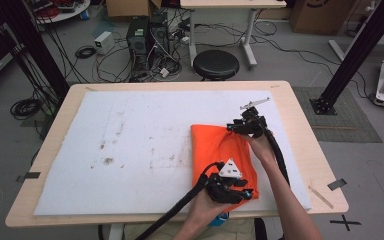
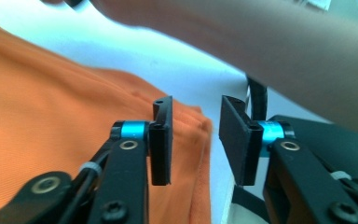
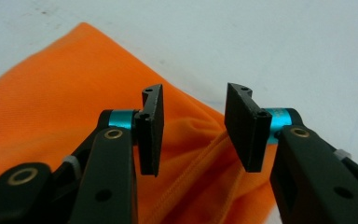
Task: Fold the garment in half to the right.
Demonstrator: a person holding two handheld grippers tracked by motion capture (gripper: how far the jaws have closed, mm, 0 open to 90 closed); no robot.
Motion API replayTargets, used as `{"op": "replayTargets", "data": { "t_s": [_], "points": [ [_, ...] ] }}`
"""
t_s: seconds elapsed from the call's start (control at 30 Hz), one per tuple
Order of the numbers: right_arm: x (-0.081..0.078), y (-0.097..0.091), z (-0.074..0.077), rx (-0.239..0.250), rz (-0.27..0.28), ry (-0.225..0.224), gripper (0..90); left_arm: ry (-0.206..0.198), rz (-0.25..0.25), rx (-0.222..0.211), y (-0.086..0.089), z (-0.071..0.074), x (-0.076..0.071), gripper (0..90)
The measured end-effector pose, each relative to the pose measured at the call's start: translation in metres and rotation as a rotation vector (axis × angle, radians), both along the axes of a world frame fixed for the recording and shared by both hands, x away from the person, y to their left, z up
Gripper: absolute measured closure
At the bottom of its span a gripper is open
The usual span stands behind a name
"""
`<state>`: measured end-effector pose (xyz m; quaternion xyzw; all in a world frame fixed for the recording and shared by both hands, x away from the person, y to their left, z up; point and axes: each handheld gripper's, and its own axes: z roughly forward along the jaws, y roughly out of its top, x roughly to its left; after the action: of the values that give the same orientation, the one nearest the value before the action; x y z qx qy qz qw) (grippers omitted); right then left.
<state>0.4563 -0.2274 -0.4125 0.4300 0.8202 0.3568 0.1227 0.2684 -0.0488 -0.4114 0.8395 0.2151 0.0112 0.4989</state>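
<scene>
The orange cloth [image 1: 223, 160] is lying folded on the white foam mat [image 1: 130, 150], in the right half of the table [image 1: 300, 100], with its long axis running from about twelve o'clock down to six o'clock in the high view. Both grippers are sitting on that axis at opposite ends: the right gripper [image 1: 237, 128] is hovering at the far edge, near the one o'clock corner of the cloth, and the left gripper [image 1: 240, 192] is hovering at the near edge, around the five o'clock corner. So each hand is already nearest to its own end, and any coming move is turning on those two corners along the cloth's right side. In the left gripper view the left gripper [image 2: 196, 140] is standing with its jaws spread, a clear gap between them, and the cloth's [image 2: 65, 121] bunched corner is lying just below and behind the gap, not pinched. In the right gripper view the right gripper [image 3: 193, 130] is likewise standing spread apart, with a stitched hem of the cloth [image 3: 74, 93] running up between the jaws but touching neither pad as far as I can tell. The cloth is looking bright orange, thin and soft, roughly rectangular, with gathered wrinkles near the far corner and doubled layers at the near one.
</scene>
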Motion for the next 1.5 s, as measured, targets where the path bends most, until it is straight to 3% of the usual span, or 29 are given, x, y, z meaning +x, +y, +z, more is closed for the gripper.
{"op": "replayTargets", "data": {
  "t_s": [0.13, 0.2, 0.27, 0.4, 0.47, 0.6, 0.7, 0.77, 0.87, 0.93, 1.03, 1.13, 1.23, 1.33, 1.4, 1.5],
  "points": [
    [-0.004, -0.025, -0.006, -0.016, -0.076, 0.004, 63.2, -0.064, 0.089, -0.034, 0.025, 0.015, 0.009, 61.4],
    [-0.005, -0.035, -0.007, -0.047, -0.103, 0.012, 62.6, -0.087, 0.153, -0.027, 0.039, 0.021, 0.020, 61.8],
    [-0.009, -0.041, -0.006, -0.040, -0.128, 0.012, 61.6, -0.109, 0.232, -0.015, 0.053, 0.025, 0.033, 62.0],
    [-0.019, -0.038, 0.004, 0.021, -0.108, -0.041, 61.9, -0.172, 0.390, 0.002, 0.071, 0.027, 0.063, 63.9],
    [-0.022, -0.033, 0.007, 0.043, -0.080, -0.053, 61.8, -0.188, 0.432, 0.039, 0.073, 0.026, 0.081, 65.6],
    [-0.024, -0.019, 0.003, 0.040, 0.000, -0.054, 60.7, -0.171, 0.497, 0.091, 0.069, 0.011, 0.119, 68.4],
    [-0.020, -0.017, -0.004, -0.006, 0.006, -0.024, 61.0, -0.108, 0.515, 0.161, 0.064, -0.003, 0.142, 68.6],
    [-0.018, -0.021, -0.008, -0.030, -0.014, 0.000, 63.3, -0.098, 0.530, 0.208, 0.063, -0.010, 0.150, 69.2],
    [-0.018, -0.030, -0.013, -0.064, -0.027, -0.003, 66.6, -0.089, 0.564, 0.261, 0.067, -0.019, 0.156, 71.1],
    [-0.017, -0.036, -0.017, -0.068, -0.021, 0.010, 68.4, -0.067, 0.565, 0.262, 0.071, -0.024, 0.159, 71.3],
    [-0.017, -0.041, -0.022, -0.082, -0.019, 0.015, 71.6, -0.089, 0.584, 0.297, 0.074, -0.027, 0.159, 71.6],
    [-0.017, -0.046, -0.023, -0.086, -0.013, 0.008, 72.8, -0.070, 0.589, 0.290, 0.078, -0.030, 0.161, 72.1],
    [-0.022, -0.044, -0.018, -0.125, -0.067, -0.016, 63.0, -0.115, 0.605, 0.261, 0.081, -0.021, 0.152, 67.1],
    [-0.034, -0.043, -0.005, -0.055, -0.084, -0.058, 60.0, -0.156, 0.577, 0.195, 0.086, -0.010, 0.137, 64.8],
    [-0.047, -0.039, 0.007, 0.002, -0.060, -0.100, 59.7, -0.164, 0.541, 0.155, 0.089, -0.005, 0.126, 64.2],
    [-0.067, -0.027, 0.019, 0.068, 0.027, -0.141, 58.9, -0.121, 0.464, 0.108, 0.092, -0.003, 0.114, 63.9]
  ]
}}
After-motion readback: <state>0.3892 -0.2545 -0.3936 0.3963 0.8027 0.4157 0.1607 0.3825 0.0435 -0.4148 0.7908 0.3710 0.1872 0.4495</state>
